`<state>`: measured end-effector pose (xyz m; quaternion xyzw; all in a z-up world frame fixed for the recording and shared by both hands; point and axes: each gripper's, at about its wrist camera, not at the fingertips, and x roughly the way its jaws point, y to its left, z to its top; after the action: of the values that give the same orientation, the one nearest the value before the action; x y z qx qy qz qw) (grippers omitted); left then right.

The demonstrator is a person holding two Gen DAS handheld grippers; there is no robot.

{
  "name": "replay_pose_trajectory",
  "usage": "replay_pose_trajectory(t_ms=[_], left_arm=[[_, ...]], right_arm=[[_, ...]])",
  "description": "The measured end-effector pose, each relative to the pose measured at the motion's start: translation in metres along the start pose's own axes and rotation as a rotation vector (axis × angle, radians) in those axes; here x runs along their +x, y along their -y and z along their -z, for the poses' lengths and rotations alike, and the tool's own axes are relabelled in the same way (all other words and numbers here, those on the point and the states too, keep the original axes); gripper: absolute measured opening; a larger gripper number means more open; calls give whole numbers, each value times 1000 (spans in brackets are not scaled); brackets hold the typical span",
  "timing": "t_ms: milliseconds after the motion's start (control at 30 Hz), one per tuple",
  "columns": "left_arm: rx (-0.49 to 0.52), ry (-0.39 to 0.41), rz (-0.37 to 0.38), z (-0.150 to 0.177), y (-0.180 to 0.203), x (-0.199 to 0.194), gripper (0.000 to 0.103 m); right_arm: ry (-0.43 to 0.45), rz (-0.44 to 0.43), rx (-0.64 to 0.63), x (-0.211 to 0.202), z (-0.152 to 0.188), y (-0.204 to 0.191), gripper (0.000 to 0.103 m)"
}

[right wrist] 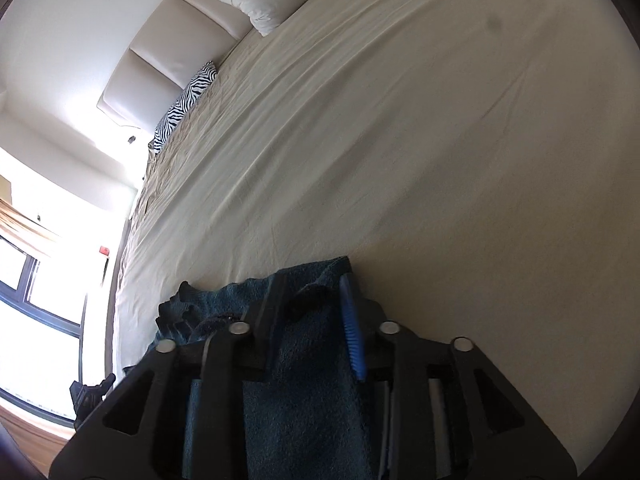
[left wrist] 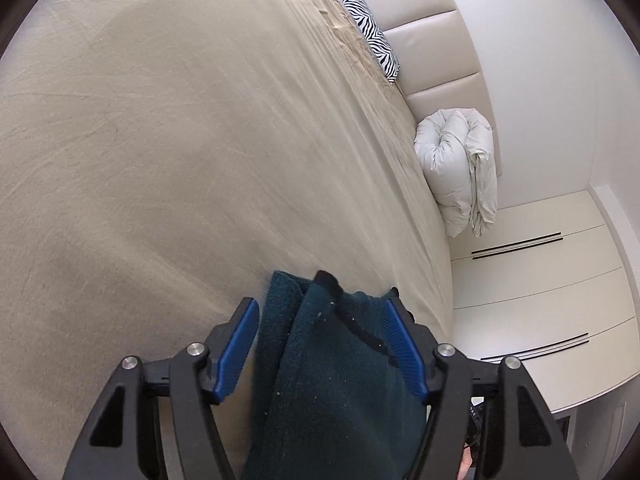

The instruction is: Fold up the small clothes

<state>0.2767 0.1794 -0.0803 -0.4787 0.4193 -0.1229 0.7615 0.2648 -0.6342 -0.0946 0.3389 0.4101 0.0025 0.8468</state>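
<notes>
While over the bed (left wrist: 160, 140), dark teal cloth (left wrist: 340, 360) between parted left gripper (left wrist: 324, 312) (right gripper (right wrist: 308, 292): grip unclear).

The bed (left wrist: 160, 140) has a beige sheet (right wrist: 400, 140) with fine wrinkles. At its head edge, against the headboard (left wrist: 432, 40), a zebra pillow (left wrist: 368, 28) lies near one corner and a folded white duvet (left wrist: 460, 164) near the other corner.

The left gripper (left wrist: 322, 316) sits at the bottom centre of its view, blue pads (left wrist: 236, 350) spread apart with cloth (left wrist: 336, 380) between them. The right gripper (right wrist: 310, 316), also bottom centre, has its fingers (right wrist: 352, 332) pressed in on cloth.
</notes>
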Motion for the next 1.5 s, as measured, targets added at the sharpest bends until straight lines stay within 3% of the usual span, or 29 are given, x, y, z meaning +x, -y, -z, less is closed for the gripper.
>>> replay_pose_trajectory(t_ms=[33,300,400,533,667,833,1100,1500], left_arm=[[10,-5,0,3,1,-3,67],[172,31,-52,51,18,-45,67],[208,49,-81,77,15,-59,67],[211,21,-99,105,4,-63,67],[198,13,-126,118,-4,-58,66],[278,9,-176,132,3,-53,58],[337,3,-281,139,0,-43,26],[381,-17,-314,143,-1,-40,20]], right_arm=[[20,2,0,-4,1,2,66],[11,43,-103,-35,40,1,64],[-4,76,-198,-48,69,-8,55],[4,151,-309,-58,101,-20,34],[-2,195,-316,-66,122,-13,33],[-16,213,-358,-71,131,-7,24],[-16,202,-320,-79,131,6,9],[-40,167,-203,-79,131,22,8]])
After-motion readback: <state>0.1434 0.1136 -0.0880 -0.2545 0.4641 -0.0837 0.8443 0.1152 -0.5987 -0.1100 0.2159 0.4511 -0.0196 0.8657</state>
